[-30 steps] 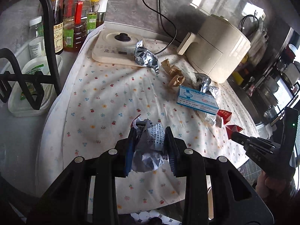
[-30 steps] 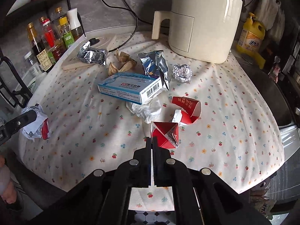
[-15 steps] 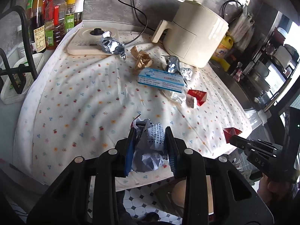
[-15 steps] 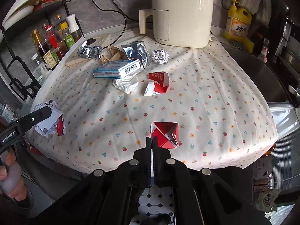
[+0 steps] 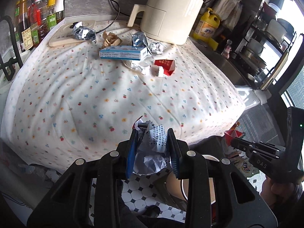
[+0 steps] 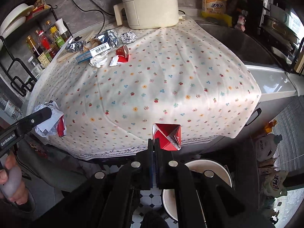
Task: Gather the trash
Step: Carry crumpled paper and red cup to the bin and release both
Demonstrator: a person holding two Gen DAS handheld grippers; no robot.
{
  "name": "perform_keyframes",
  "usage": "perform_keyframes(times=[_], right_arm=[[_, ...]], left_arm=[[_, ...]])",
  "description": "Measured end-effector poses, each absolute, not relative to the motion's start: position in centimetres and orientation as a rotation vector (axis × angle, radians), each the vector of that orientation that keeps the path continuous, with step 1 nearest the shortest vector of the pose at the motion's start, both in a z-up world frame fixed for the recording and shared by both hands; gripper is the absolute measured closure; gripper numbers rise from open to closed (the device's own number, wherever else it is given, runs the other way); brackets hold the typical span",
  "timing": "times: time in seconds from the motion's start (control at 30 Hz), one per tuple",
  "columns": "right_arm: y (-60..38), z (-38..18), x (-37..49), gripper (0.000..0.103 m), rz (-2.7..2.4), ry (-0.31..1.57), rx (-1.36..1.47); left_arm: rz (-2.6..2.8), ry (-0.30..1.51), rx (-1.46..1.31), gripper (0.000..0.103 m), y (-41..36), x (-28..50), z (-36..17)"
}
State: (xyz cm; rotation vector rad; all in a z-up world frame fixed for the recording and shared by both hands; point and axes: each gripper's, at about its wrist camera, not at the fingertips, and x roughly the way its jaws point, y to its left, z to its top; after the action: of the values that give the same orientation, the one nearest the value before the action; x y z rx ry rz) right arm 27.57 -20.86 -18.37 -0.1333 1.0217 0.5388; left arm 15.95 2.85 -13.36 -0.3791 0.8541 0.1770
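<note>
My left gripper [image 5: 152,144] is shut on a crumpled printed paper wad [image 5: 152,152], held past the near edge of the cloth-covered table [image 5: 95,95]. The same wad [image 6: 51,121] shows at the left of the right wrist view. My right gripper [image 6: 154,142] is shut on a flattened red and white carton [image 6: 168,135], also off the table's near edge. That carton [image 5: 232,134] appears at the right of the left wrist view. A round bin with a white rim [image 6: 205,172] stands on the floor just below both grippers.
On the far part of the cloth lie a blue and white box [image 5: 123,52], foil wrappers [image 5: 83,32], a foil ball [image 5: 156,47], brown paper [image 5: 111,39], white crumpled paper [image 5: 138,65] and a red carton [image 5: 165,67]. A cream air fryer [image 5: 171,11], bottles [image 5: 38,19] and a yellow detergent bottle [image 6: 214,0] stand behind.
Both grippers have drawn back from the table with their trash, past its near edge. The tiled floor and the bin have come into view beneath them.
</note>
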Motion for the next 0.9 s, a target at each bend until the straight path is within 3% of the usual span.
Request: perform_keyframes(times=[0.6,0.63,0.7,0.9], right_arm=[[-31.3,-24.4,26.5,0.096,0.528,1.12,0.035],[-31.8,-24.5,26.4,0.094,0.507,1.119,0.032],[-33.1,-24.7,26.3,0.067,0.464,1.116,0.05],[-36.8,-24.7,25.4,0.064,0.398,1.11,0.085]], left_arm=[[0.13,0.952,-0.316,0.072,-6.1,15.6,-16.4],[0.122,0.955,-0.31,0.072,-6.5,15.8,-16.5],[0.102,0.961,-0.298,0.072,-7.5,16.1,-16.7],[0.021,0.996,-0.279,0.072,-10.4,17.4,-17.7]])
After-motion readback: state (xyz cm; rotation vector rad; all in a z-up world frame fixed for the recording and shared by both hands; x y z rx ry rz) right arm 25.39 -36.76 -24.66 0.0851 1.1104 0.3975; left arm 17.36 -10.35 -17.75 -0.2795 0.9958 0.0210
